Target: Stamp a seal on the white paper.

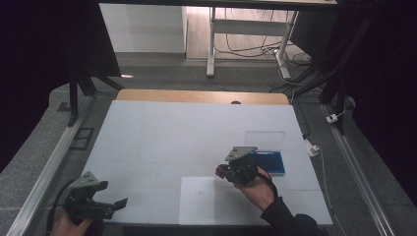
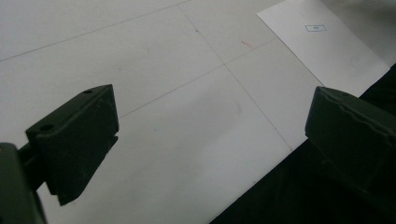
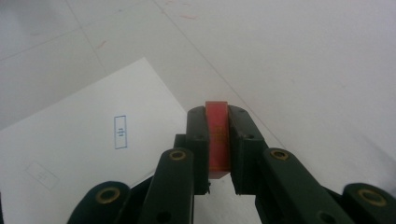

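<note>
Your right gripper [image 3: 218, 140] is clamped on a small red stamp block [image 3: 217, 140], pinched flat between both black jaws at the lower middle of the right gripper view. In the high view that gripper [image 1: 227, 171] sits right of centre, held just above the table, with the red of the stamp [image 1: 221, 172] showing at its left end.

The white sheet of paper [image 1: 197, 200] lies at the lower middle of the high view, just left of your right hand [image 1: 256, 189]. It carries one blue boxed stamp mark [image 3: 120, 132], clear at left of centre in the right gripper view, plus a much fainter boxed mark [image 3: 41, 175] at the lower left of that view. Ink looks thin on that one, can't read either.

The blue ink pad [image 1: 268, 162] sits open behind your right gripper in the high view, its clear lid [image 1: 265, 140] standing up at the back.

Your left gripper [image 1: 109, 202] is at the lower left of the high view, jaws spread wide and nothing between them. In the left gripper view they frame bare white table mat [image 2: 163, 116], with the paper [image 2: 327, 42] at upper right.

Progress, judged: stamp is picked up and gripped, and there are marks on the sheet already, so you're mid-job. The stamp face hangs over the mat just off the paper's edge, not yet on it. Likely left: bring it over a free spot, press down, lift, then set the stamp aside and close the pad.
</note>
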The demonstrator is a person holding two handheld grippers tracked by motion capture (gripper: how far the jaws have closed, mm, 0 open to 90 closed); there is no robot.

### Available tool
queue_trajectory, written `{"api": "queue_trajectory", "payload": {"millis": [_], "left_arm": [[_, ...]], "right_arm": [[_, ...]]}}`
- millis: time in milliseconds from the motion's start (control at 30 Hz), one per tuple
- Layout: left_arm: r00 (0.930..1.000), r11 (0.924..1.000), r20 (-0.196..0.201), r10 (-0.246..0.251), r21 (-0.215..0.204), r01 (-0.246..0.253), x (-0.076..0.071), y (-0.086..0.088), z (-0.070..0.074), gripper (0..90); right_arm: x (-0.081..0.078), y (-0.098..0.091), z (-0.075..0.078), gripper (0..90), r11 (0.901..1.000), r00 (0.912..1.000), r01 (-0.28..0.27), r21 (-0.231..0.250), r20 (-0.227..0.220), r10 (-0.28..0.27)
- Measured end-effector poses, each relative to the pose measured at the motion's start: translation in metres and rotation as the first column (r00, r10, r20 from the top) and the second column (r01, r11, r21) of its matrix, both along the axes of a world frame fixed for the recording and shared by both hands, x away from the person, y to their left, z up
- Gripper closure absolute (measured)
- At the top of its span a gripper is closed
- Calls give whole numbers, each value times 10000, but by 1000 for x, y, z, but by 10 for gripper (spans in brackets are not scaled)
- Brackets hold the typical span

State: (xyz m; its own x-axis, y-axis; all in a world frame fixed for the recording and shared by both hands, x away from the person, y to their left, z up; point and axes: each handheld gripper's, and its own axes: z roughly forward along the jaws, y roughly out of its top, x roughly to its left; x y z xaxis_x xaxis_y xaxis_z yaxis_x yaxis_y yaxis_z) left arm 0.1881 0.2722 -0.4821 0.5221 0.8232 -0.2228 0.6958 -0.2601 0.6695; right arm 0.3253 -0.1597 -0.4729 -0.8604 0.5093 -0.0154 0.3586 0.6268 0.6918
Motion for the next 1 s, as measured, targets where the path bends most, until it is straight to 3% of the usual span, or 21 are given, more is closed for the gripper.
{"api": "queue_trajectory", "payload": {"millis": [533,1000], "left_arm": [[10000,10000,-15,-11,-38,11,0,1,0,32],[10000,10000,3,-16,-57,16,0,1,0,31]], "right_arm": [[13,-31,5,793,9965,9966,825,-101,79,-824],[24,-59,9,793,9858,9857,1678,-53,160,-1677]]}}
